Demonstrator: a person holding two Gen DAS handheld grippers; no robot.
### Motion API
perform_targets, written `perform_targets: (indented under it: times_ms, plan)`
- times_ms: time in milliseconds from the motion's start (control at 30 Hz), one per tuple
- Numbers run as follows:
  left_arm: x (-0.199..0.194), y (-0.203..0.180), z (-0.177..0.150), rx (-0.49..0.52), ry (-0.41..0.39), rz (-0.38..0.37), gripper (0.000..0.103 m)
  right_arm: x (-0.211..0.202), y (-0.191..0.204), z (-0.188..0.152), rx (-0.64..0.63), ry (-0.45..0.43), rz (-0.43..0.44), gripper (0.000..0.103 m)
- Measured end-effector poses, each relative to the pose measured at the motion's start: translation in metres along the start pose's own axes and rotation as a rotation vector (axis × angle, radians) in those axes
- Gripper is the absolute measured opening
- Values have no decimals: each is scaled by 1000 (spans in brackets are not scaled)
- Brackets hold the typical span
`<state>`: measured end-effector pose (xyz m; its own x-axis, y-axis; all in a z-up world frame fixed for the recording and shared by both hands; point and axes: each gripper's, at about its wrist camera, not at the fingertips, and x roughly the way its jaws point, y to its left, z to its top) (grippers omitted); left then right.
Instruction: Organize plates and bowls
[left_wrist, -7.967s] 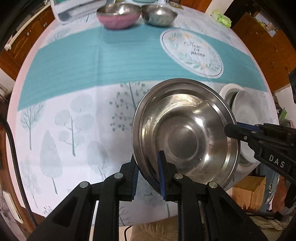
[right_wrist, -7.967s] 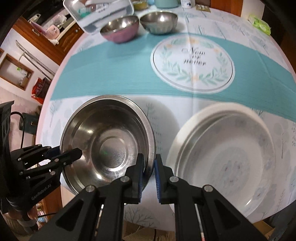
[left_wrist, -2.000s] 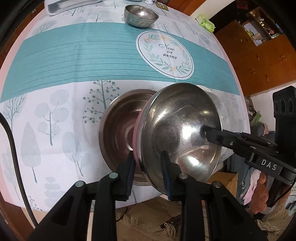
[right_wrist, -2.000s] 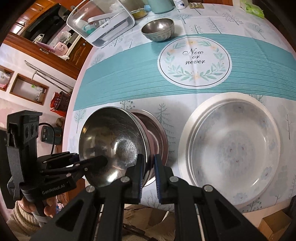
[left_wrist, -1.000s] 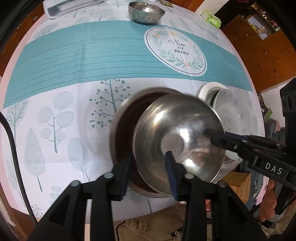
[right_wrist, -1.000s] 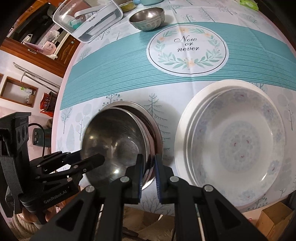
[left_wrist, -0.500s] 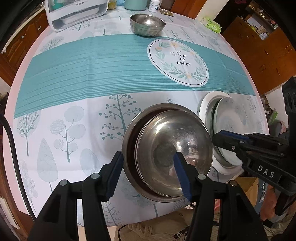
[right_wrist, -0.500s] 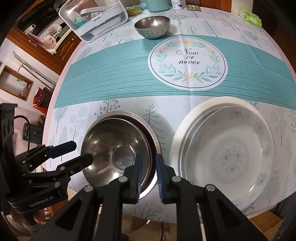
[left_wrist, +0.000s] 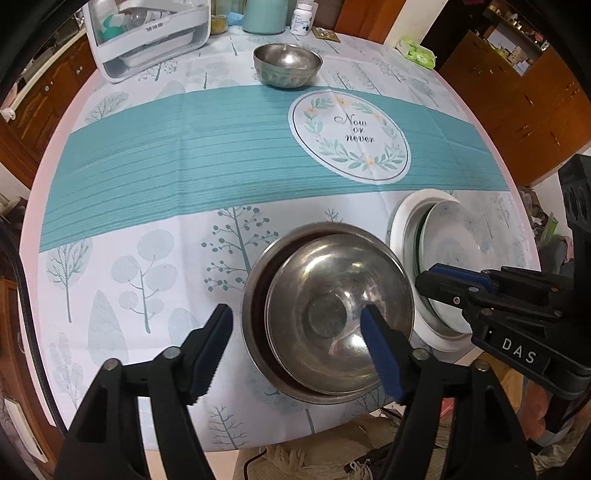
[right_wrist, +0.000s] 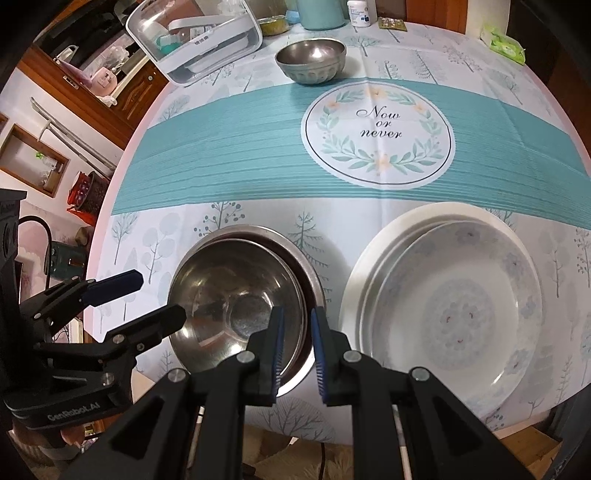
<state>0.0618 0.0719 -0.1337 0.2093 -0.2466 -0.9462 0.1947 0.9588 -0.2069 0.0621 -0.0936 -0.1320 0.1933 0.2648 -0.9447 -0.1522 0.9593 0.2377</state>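
A steel bowl (left_wrist: 332, 314) (right_wrist: 236, 295) sits nested in a wider steel bowl (left_wrist: 255, 295) (right_wrist: 314, 273) near the table's front edge. My left gripper (left_wrist: 299, 347) hovers over their near side. Its jaws are opening wide, and the pads touch neither bowl, though the rims lie between them. My right gripper (right_wrist: 297, 347) is narrow, with the inner bowl's right rim running between its pads; its tips (left_wrist: 424, 280) show at that rim. A stack of white plates (right_wrist: 461, 306) (left_wrist: 443, 240) lies right of the bowls. A small steel bowl (left_wrist: 287, 64) (right_wrist: 312, 59) stands at the far side.
A clear plastic box (left_wrist: 147, 37) (right_wrist: 195, 40), a teal jar (left_wrist: 264, 14) and a white bottle (left_wrist: 303, 18) stand at the table's far edge. The teal band (left_wrist: 184, 162) with a round printed emblem (right_wrist: 378, 134) crosses the middle. Wooden cabinets (left_wrist: 535, 103) stand beyond the table.
The steel bowl went from tilted in both grippers to lying flat inside the wider bowl. My left jaws let go, spread wide and rose a little. The right gripper stayed narrow at the rim.
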Motion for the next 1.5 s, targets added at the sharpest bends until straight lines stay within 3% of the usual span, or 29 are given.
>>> perform_targets:
  times_ms: [333, 600, 867, 1000, 1033, 1133, 1267, 1500]
  plan:
    - [-30, -4, 25, 31, -62, 10, 73, -23, 2, 12, 2, -70, 5, 16]
    - [-79, 1, 75, 118, -210, 117, 80, -63, 6, 41, -19, -174, -33, 16]
    - [-106, 14, 133, 180, -274, 155, 81, -105, 8, 89, -56, -268, -125, 16]
    - [-112, 16, 166, 206, -291, 148, 81, -124, 6, 124, -53, -323, -166, 39]
    - [-113, 17, 178, 213, -295, 142, 83, -128, 6, 132, -51, -339, -171, 40]
    - [-111, 19, 203, 215, -306, 129, 89, -136, 3, 159, -41, -374, -198, 40]
    - [-90, 27, 249, 194, -281, 90, 89, -134, -7, 201, -7, -386, -211, 40]
    - [-16, 39, 303, 124, -153, 4, 89, -79, -31, 267, 32, -279, -190, 40]
